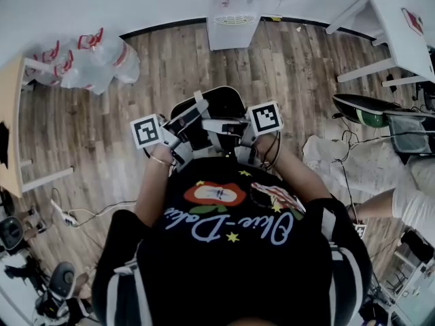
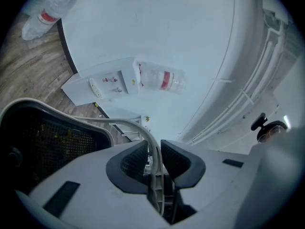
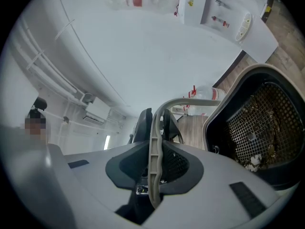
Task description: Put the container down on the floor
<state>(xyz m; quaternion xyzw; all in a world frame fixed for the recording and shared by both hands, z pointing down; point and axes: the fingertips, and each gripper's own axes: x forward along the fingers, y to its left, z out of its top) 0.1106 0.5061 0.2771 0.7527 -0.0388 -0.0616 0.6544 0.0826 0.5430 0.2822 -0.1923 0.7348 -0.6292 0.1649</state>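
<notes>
— Grip check: what do the two have?
— The left gripper (image 2: 153, 157) is clamped, jaws nearly together, on the thin grey handle (image 2: 132, 124). The right gripper (image 3: 155, 121) pinches the same handle further along. The black mesh container (image 1: 212, 106) hangs between them at twelve o'clock, seemingly clear of the floor (image 1: 170, 66).
— How should it go down?
— I'd lower both hands evenly with the handle level, so the base lands flat, and let go only once it stands.
— Room?
— Bare boards at twelve. The water dispenser (image 1: 233, 19) stands beyond, against the wall. Bagged bottles (image 1: 88, 61) lie at ten, a white table (image 1: 397, 26) at two and clutter (image 1: 346, 156) at three, all well apart.
</notes>
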